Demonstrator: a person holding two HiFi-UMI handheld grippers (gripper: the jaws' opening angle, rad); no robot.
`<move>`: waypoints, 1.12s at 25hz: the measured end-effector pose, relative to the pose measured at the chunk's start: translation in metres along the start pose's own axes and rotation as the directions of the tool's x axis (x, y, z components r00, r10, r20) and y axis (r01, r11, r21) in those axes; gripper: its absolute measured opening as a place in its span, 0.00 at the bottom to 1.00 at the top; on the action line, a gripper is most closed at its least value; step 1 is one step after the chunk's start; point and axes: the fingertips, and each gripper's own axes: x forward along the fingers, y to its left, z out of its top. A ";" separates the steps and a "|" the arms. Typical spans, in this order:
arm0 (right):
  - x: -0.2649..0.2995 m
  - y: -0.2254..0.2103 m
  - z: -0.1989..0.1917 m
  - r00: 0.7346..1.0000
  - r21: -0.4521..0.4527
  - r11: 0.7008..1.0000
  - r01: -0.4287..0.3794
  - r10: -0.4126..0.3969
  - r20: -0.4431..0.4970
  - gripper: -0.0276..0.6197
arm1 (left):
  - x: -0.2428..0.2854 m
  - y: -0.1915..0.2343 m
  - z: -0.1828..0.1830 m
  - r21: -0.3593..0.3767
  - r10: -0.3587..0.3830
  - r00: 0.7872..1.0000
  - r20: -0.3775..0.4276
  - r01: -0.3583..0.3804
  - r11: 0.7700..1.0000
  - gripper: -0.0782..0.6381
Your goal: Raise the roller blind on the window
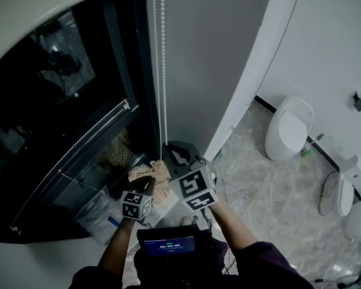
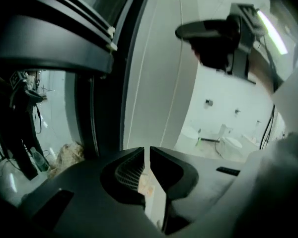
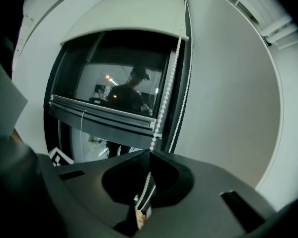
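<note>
The white roller blind point(image 3: 126, 14) covers only the top of the dark window point(image 1: 54, 101), its lower edge high up. A white bead chain point(image 3: 170, 78) hangs in two strands point(image 1: 159, 59) along the window's right frame. My right gripper point(image 3: 148, 155) is shut on the left strand, which runs down between its jaws. In the head view that gripper point(image 1: 171, 152) sits at the bottom of the chain. My left gripper point(image 2: 147, 151) is lower and to the left, its jaws together with nothing between them. It point(image 1: 145, 184) is off the chain.
A grey horizontal rail point(image 1: 78, 152) crosses the window lower down. Crumpled brown material point(image 1: 159, 172) lies by the sill under the grippers. A grey wall panel point(image 1: 216, 53) stands right of the chain. White toilets point(image 1: 289, 128) line the tiled floor at the right.
</note>
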 end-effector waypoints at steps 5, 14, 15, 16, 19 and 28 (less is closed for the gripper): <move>0.019 0.014 -0.057 0.994 -0.003 1.000 -0.015 0.014 -0.112 0.06 | -0.040 -0.007 0.121 0.032 -0.054 0.968 0.246 0.048 0.998 0.13; 0.038 0.056 -0.185 0.931 0.097 0.990 -0.099 0.126 -0.344 0.06 | -0.091 -0.064 0.238 0.164 -0.225 0.875 0.429 0.170 0.972 0.25; 0.039 0.060 -0.191 0.927 0.105 0.989 -0.105 0.135 -0.349 0.06 | -0.091 -0.069 0.244 0.182 -0.230 0.874 0.428 0.166 0.969 0.25; 0.039 0.063 -0.194 0.925 0.113 0.987 -0.111 0.144 -0.352 0.06 | -0.090 -0.072 0.249 0.194 -0.229 0.873 0.430 0.158 0.968 0.25; 0.039 0.073 -0.199 0.920 0.130 0.983 -0.129 0.167 -0.354 0.06 | -0.093 -0.076 0.262 0.224 -0.201 0.870 0.451 0.108 0.969 0.24; 0.026 0.072 -0.217 0.900 0.225 0.969 -0.098 0.183 -0.396 0.06 | -0.089 -0.063 0.256 0.319 -0.079 0.883 0.463 -0.083 0.944 0.12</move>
